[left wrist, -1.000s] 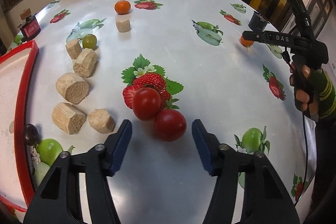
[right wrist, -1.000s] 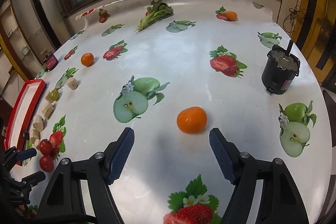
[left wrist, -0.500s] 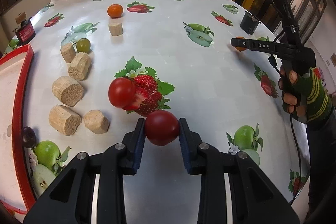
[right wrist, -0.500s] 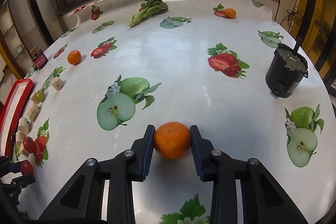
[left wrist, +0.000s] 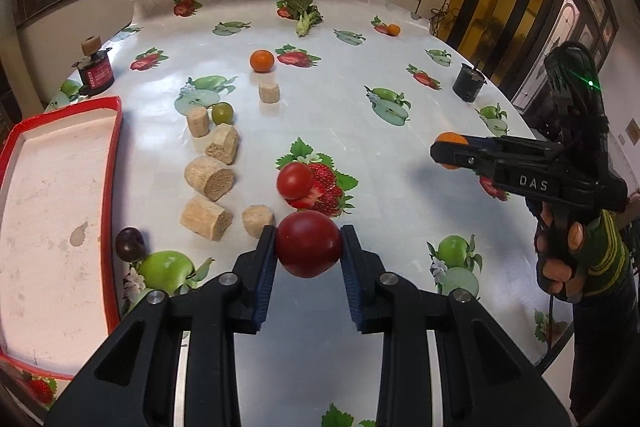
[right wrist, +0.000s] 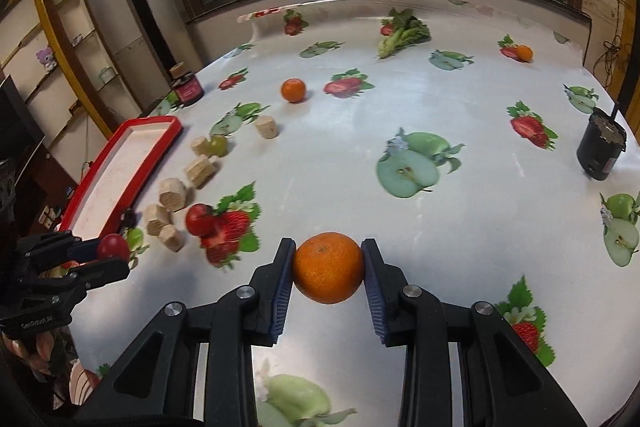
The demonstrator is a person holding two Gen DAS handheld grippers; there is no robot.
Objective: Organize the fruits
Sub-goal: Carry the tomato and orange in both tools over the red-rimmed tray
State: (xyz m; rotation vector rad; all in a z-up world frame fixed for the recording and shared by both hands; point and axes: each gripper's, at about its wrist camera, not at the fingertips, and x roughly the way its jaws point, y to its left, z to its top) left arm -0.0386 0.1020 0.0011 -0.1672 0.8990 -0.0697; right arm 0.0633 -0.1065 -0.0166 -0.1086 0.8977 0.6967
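My left gripper (left wrist: 308,247) is shut on a red tomato (left wrist: 308,243), held just above the table. A second tomato (left wrist: 295,180) lies on a printed strawberry behind it. My right gripper (right wrist: 328,267) is shut on an orange (right wrist: 328,267) and shows at the right of the left wrist view as right gripper (left wrist: 448,153). The red-rimmed tray (left wrist: 114,163) lies to the left. Loose on the table are an orange (left wrist: 262,60), a green grape (left wrist: 222,112), a dark plum (left wrist: 129,243) and a small far orange (left wrist: 394,29).
Several cork-like cylinders (left wrist: 208,179) lie between the tray and the tomatoes. A black can (right wrist: 600,151) stands at the right, a dark jar (left wrist: 95,75) at the back left, leafy greens (left wrist: 305,15) far back. A gloved hand (left wrist: 568,251) holds the right gripper.
Both grippers went from open to shut, the left on the tomato, the right on the orange. Both then lifted their fruit and swung left; the second tomato rolled a little away.
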